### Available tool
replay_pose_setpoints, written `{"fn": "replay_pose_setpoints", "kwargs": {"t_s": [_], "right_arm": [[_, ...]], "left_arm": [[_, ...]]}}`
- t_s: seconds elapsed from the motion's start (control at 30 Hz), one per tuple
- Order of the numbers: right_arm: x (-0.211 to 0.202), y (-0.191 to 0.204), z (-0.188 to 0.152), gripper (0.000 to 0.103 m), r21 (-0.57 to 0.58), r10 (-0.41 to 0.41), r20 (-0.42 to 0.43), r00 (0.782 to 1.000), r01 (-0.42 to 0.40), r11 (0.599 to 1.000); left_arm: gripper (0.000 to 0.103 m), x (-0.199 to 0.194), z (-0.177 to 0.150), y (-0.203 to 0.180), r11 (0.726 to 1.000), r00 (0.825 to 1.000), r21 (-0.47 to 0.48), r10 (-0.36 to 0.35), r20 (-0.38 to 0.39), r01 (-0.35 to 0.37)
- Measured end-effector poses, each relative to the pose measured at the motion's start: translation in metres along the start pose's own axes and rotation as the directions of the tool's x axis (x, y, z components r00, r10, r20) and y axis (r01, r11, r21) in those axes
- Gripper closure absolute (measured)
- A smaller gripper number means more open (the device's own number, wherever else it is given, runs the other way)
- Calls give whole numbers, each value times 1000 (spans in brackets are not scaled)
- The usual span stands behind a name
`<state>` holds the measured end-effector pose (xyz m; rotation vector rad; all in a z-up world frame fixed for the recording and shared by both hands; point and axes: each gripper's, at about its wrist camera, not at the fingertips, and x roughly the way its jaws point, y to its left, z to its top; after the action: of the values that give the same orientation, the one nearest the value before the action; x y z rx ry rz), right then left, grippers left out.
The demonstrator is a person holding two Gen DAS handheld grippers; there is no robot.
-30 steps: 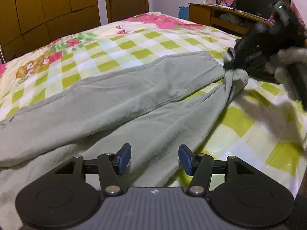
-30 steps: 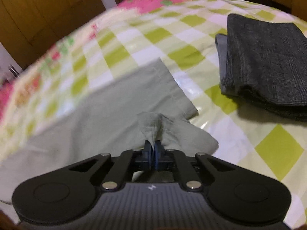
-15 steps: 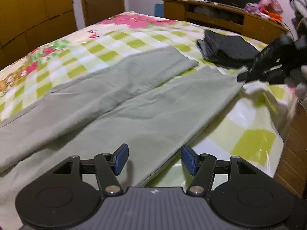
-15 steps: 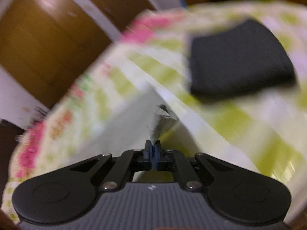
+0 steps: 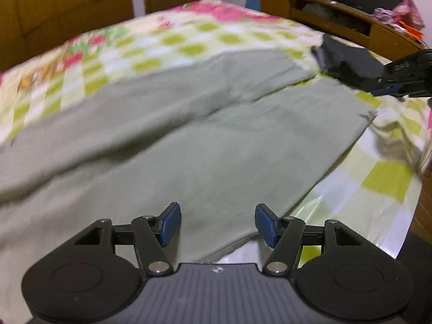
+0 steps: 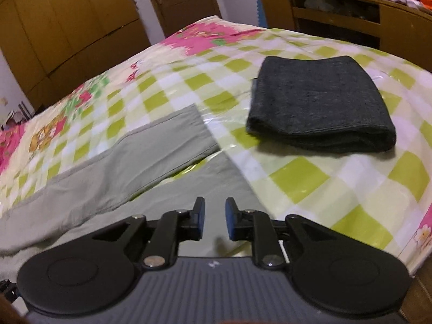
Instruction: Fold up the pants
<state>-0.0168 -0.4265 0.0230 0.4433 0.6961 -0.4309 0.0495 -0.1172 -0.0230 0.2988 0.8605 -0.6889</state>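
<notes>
While the pale green cotton pants [image 5: 205,145] lie flat on the checked bedspread [image 6: 337,178], legs running toward one o'clock, the left gripper [image 5: 217,224] hovers spread and empty at their near edge, nearer than the right gripper [image 6: 215,217], empty, jaws opening.

A home bedroom: a bed [image 6: 310,186] under a checked, flowered cover fills the view, with wooden wardrobes [image 6: 67,19] and a door [image 6: 181,0] behind, and a low wooden cabinet [image 6: 337,19] heaped with clothes (right of the bed).
</notes>
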Motion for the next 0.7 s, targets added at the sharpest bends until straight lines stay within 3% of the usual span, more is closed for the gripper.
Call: {"fn": "replay_pose_setpoints", "kwargs": {"t_s": [0.23, 0.33, 0.47, 0.57, 0.7], "right_arm": [[1, 41, -17, 76, -145, -2, -47, 999, -5, 989], [3, 35, -16, 72, -142, -76, -72, 995, 65, 988], [-15, 30, -7, 72, -160, -140, -26, 990, 134, 978], [-23, 51, -7, 68, -212, -88, -5, 996, 85, 974], [-13, 92, -19, 63, -284, 4, -44, 999, -17, 959]], "left_arm": [[29, -20, -14, 12, 1000, 999, -27, -11, 41, 12], [29, -32, -18, 21, 999, 998, -37, -3, 66, 5], [29, -48, -23, 39, 997, 995, -71, 30, 94, -23], [28, -58, -30, 55, 994, 992, -92, 73, 102, -63], [27, -71, -44, 81, 981, 985, -139, 147, 92, -133]]}}
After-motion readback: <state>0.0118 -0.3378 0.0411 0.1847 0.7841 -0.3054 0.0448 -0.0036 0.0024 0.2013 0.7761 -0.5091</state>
